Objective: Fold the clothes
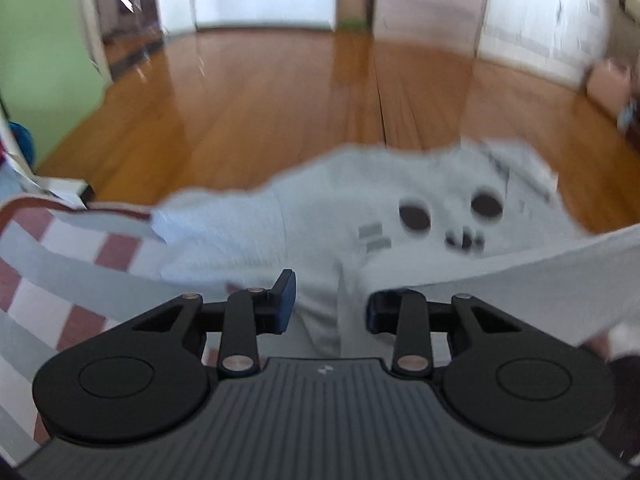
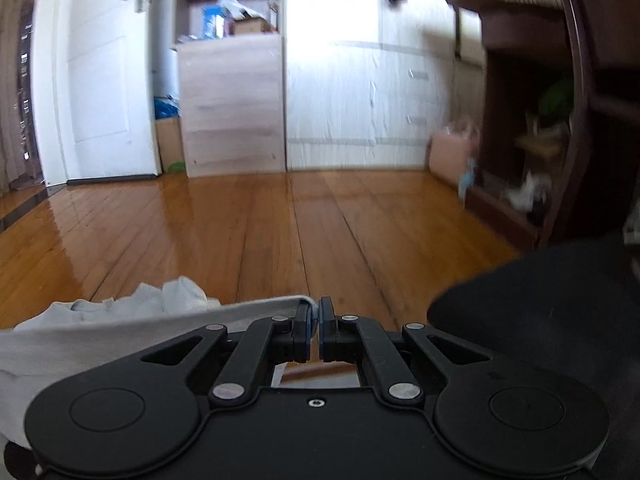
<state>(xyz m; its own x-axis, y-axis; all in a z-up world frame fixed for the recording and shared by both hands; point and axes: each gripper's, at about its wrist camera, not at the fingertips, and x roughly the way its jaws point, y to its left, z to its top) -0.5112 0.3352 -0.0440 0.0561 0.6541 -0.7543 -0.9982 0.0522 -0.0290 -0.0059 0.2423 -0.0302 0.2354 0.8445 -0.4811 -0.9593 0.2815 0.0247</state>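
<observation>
Sweatshirt (image 1: pixel 360 208), pale grey with a face print, is spread over the checked blanket (image 1: pixel 48 264), directly ahead of the left gripper (image 1: pixel 330 304), whose jaws are parted and empty. One edge is pinched in the clamped right gripper (image 2: pixel 316 332) and drawn rightward.

Pale grey sweatshirt (image 1: pixel 320 216), dark face print, spread rumpled, sleeve lifted

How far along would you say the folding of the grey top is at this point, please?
Early. Nothing looks folded yet: the grey top lies rumpled and spread across the checked cloth, its printed face showing. In hand: the right gripper is shut on one edge of the top, pulling it taut, while the left gripper is open over the fabric. Every fold appears left to do.
</observation>
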